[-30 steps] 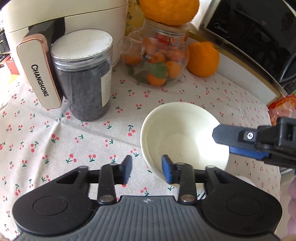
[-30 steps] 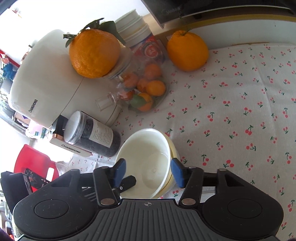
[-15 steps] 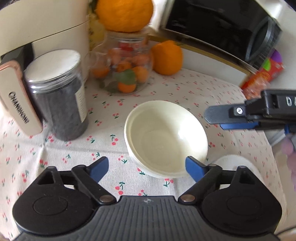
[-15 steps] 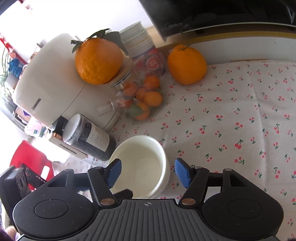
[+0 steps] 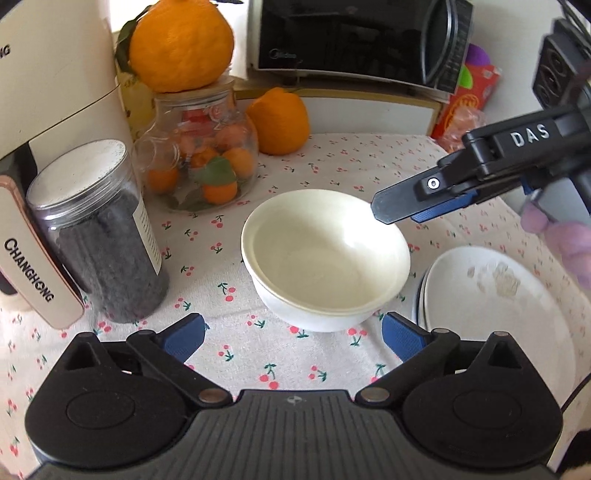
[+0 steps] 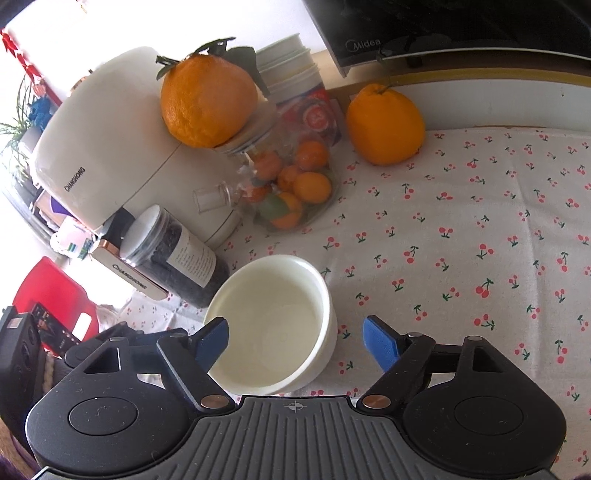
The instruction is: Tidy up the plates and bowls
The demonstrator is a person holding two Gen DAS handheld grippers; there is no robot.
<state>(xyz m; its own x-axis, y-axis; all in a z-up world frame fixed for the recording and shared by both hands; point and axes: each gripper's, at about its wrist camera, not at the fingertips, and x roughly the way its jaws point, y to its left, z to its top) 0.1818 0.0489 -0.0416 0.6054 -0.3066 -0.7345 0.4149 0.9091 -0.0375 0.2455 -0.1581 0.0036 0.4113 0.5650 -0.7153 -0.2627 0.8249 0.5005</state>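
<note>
L gripper angled down, jaws just spread wide, near bowls. R gripper angled down, jaws just opening, straddling bowls, no contact.

"CHANGHONG" is printed on the cream appliance and on its handle, "Midea" on the black oven, and "DAS" on the right gripper.

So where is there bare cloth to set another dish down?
Free: the cloth right of the bowls, below the loose orange. Crowded: left, where the dark jar, fruit jar and appliance stand.
</note>
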